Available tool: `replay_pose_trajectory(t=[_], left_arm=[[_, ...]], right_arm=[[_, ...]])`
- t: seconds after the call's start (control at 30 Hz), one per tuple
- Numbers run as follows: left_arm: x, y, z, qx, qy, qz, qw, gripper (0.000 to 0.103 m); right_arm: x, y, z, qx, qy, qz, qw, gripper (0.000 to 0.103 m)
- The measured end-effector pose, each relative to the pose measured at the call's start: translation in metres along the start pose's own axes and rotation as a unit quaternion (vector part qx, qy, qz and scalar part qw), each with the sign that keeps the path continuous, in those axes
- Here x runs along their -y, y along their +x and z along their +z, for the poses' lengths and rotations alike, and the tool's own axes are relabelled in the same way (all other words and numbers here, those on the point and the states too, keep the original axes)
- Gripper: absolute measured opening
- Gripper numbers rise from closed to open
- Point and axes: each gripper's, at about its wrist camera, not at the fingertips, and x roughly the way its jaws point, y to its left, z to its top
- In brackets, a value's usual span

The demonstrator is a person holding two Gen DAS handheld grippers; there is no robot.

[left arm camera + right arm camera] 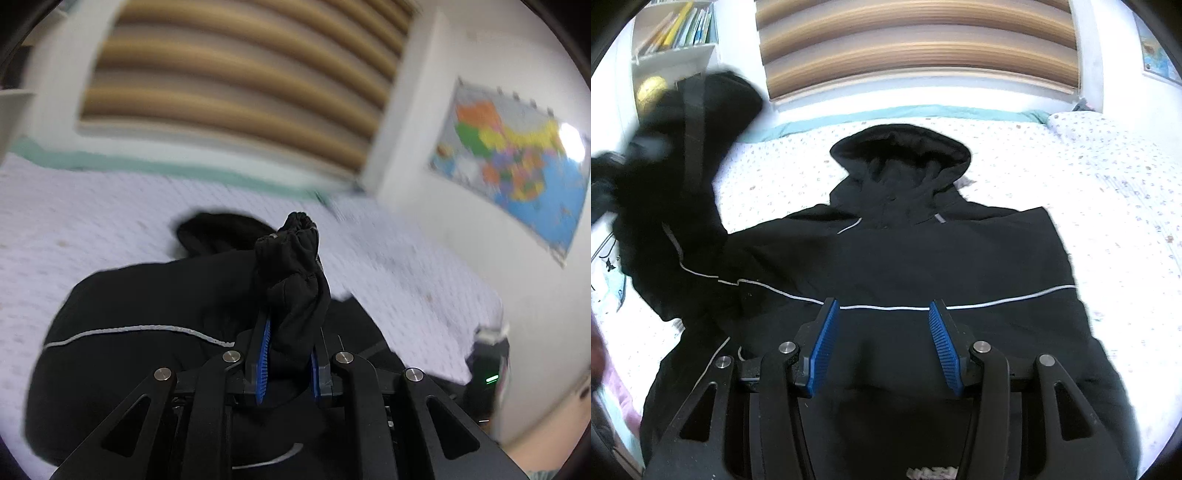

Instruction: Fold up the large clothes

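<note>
A black hooded jacket (905, 258) with thin white piping lies flat on the bed, hood (901, 147) toward the window. My left gripper (288, 354) is shut on the jacket's left sleeve cuff (295, 251) and holds the bunched sleeve up above the jacket body (147, 295). In the right wrist view the raised sleeve (672, 177) shows blurred at the left. My right gripper (884, 339) is open and empty, hovering over the jacket's lower middle near the white piping line.
The bed (1108, 221) has a white dotted cover with a teal edge (886, 112). Striped window blinds (916, 48) are behind it. A bookshelf (679, 33) stands at the back left. A colourful wall map (517, 158) hangs on the right wall.
</note>
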Motion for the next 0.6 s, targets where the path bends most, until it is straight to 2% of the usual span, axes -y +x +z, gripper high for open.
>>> replay_pose_trajectory(t=[0.07,0.17,0.23,0.33,0.37,0.4,0.43,0.5,0.53,0.6], left_arm=[[0.017,0.043,-0.015,-0.048,0.001,-0.008,0.9988,0.017],[0.026,0.102,-0.051,-0.119,-0.001,0.019,0.9927,0.017],[0.021,0.135,-0.073,-0.164,-0.014,0.023,0.9861,0.020],[0.014,0.154,-0.089,-0.206,-0.034,0.008,0.9778,0.025],[0.014,0.153,-0.089,-0.205,-0.039,0.002,0.9780,0.026],[0.012,0.150,-0.088,-0.204,-0.047,-0.007,0.9778,0.034],[0.008,0.147,-0.085,-0.205,-0.064,-0.029,0.9762,0.048],[-0.005,0.136,-0.079,-0.199,-0.110,-0.086,0.9700,0.059],[-0.012,0.125,-0.076,-0.188,-0.137,-0.112,0.9661,0.060],[-0.020,0.106,-0.071,-0.169,-0.159,-0.130,0.9640,0.061]], right_arm=[[0.012,-0.009,-0.001,0.000,0.004,-0.008,1.000,0.053],[0.030,-0.014,-0.006,-0.010,0.013,-0.020,1.000,0.054],[0.043,-0.013,-0.011,-0.024,0.023,-0.025,0.999,0.054],[0.063,-0.009,-0.017,-0.043,0.044,-0.021,0.998,0.054],[0.069,-0.007,-0.018,-0.048,0.050,-0.017,0.997,0.054],[0.074,-0.007,-0.020,-0.052,0.057,-0.012,0.997,0.054],[0.077,-0.006,-0.020,-0.055,0.062,-0.007,0.997,0.054],[0.083,-0.003,-0.019,-0.063,0.077,0.014,0.995,0.057],[0.085,0.000,-0.018,-0.070,0.090,0.033,0.993,0.059],[0.084,0.006,-0.016,-0.080,0.108,0.062,0.989,0.061]])
